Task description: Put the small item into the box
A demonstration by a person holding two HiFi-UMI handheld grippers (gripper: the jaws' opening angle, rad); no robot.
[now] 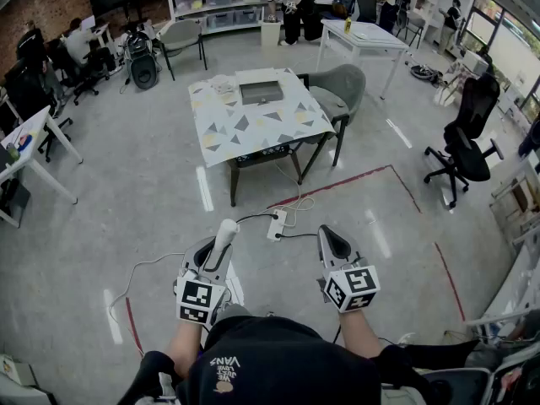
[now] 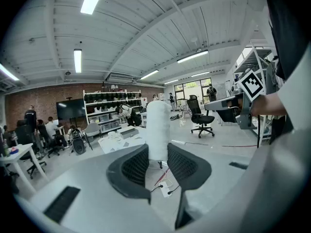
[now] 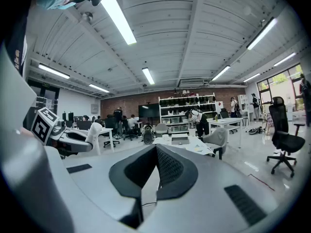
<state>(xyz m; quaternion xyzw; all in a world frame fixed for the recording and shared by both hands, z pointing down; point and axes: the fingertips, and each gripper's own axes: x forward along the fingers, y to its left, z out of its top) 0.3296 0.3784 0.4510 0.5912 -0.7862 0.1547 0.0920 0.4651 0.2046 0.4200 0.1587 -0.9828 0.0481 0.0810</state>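
My left gripper (image 1: 217, 256) is shut on a small white cylinder (image 1: 225, 236) that sticks out forward past its jaws. In the left gripper view the white cylinder (image 2: 158, 128) stands upright between the two dark pads (image 2: 137, 166). My right gripper (image 1: 330, 238) is held level beside it, shut, with nothing between its jaws; in its own view the right gripper (image 3: 156, 152) has its tips together. The grey open box (image 1: 261, 92) lies on the far part of a patterned table (image 1: 253, 129), well ahead of both grippers. The box (image 3: 180, 140) is small and distant in the right gripper view.
A grey chair (image 1: 342, 91) stands at the table's right side. A white power strip (image 1: 277, 224) with cables lies on the floor between me and the table. A black office chair (image 1: 467, 152) is at the right. Red tape lines (image 1: 354, 180) mark the floor. People work at desks behind.
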